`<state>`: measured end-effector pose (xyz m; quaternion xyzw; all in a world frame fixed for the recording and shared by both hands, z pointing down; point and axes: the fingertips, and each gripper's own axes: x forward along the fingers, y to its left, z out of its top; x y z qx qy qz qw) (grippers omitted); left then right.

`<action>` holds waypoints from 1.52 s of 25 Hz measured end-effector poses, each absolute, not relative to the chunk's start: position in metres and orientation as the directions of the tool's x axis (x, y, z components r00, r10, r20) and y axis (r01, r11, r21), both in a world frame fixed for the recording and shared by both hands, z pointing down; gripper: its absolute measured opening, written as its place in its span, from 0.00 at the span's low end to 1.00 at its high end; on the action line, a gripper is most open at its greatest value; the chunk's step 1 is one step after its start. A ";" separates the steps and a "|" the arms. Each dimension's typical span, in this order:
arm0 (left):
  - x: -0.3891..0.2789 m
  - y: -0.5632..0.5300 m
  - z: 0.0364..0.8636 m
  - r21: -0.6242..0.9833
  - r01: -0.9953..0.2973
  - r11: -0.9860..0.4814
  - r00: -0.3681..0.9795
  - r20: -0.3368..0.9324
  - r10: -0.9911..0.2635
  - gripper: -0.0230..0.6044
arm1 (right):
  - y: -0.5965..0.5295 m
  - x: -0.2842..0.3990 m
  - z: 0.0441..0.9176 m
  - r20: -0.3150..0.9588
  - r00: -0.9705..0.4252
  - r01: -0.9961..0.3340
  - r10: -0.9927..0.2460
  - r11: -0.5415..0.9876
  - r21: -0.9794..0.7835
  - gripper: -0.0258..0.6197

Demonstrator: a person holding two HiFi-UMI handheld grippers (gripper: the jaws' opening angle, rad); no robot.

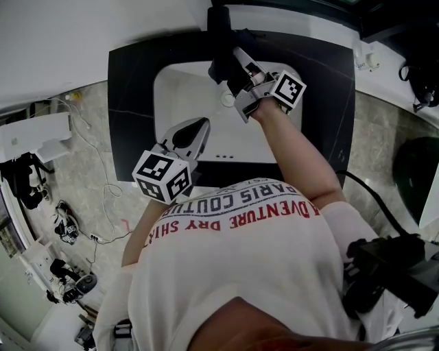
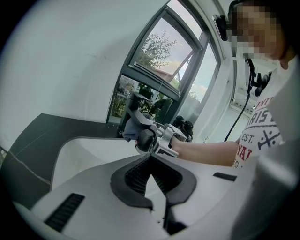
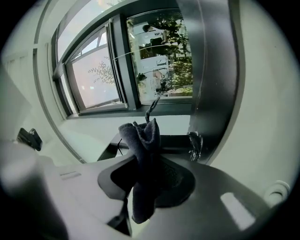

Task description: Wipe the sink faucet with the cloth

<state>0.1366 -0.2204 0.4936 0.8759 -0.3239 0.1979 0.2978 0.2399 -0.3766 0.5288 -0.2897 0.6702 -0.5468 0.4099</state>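
Pinching the cloth (image 3: 143, 140) at its bunched middle, right gripper (image 1: 236, 65) holds it just beside the faucet (image 1: 218, 20) at the sink's (image 1: 164, 89) far edge; cloth judged soft, light, limp, best gripped bunched; left gripper (image 1: 199, 127) hovers near, jaws together, empty.

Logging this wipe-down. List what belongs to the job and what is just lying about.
Job: cloth clamped in the right gripper; faucet; sink.

Lying about: left gripper, shut and empty; white cable and clutter on the floor.
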 end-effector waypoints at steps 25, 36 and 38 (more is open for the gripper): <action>0.131 -0.194 0.468 0.389 -0.650 -0.653 0.748 0.479 -0.459 0.04 | -0.295 0.246 0.502 -0.132 -0.506 -0.155 -0.852 0.241 -0.958 0.16; 0.092 -0.131 0.405 0.345 -0.606 -0.717 0.790 0.364 -0.493 0.04 | -0.233 0.227 0.457 0.136 -0.422 -0.765 -0.896 0.271 -0.584 0.16; 0.076 -0.120 0.399 0.338 -0.617 -0.711 0.782 0.363 -0.506 0.04 | -0.241 0.222 0.455 0.144 -0.388 -0.800 -0.910 0.255 -0.543 0.16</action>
